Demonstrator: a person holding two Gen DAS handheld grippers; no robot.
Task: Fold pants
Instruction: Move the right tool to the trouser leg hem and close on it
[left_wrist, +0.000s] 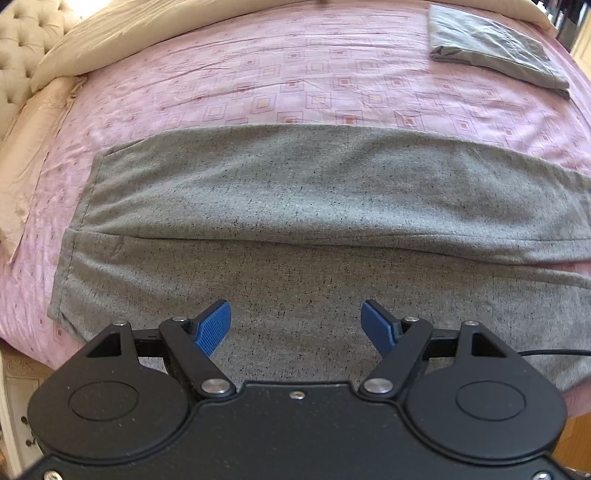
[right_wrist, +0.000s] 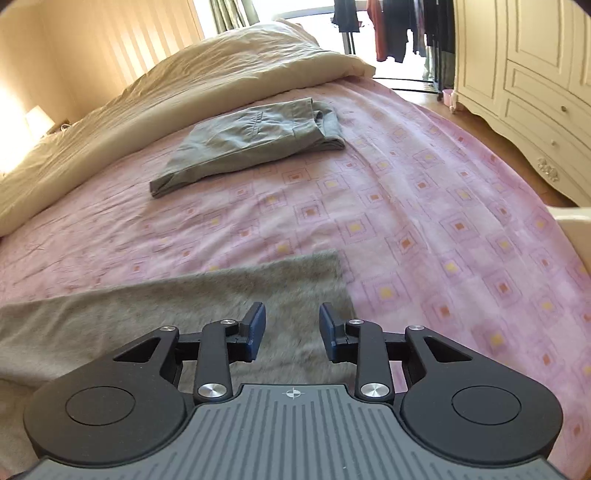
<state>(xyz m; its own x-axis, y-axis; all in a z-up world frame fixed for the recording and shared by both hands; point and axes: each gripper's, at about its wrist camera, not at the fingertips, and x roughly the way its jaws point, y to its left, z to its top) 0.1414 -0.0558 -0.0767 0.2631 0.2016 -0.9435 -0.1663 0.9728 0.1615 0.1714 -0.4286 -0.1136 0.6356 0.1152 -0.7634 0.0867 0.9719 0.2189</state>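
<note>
- Bed (left_wrist: 295, 74) under a pink patterned cover, cream duvet (right_wrist: 184, 85) bunched along its far side.
- Grey speckled pants (left_wrist: 295, 206) laid flat across the near edge; their right end runs out of the left view.
- Folded grey garment (right_wrist: 255, 140) farther back.
- Left tongs (left_wrist: 295, 328): spread wide above the fabric, holding nothing.
- Right tongs (right_wrist: 291, 328): apart, seemingly just over the pants' end.
</note>
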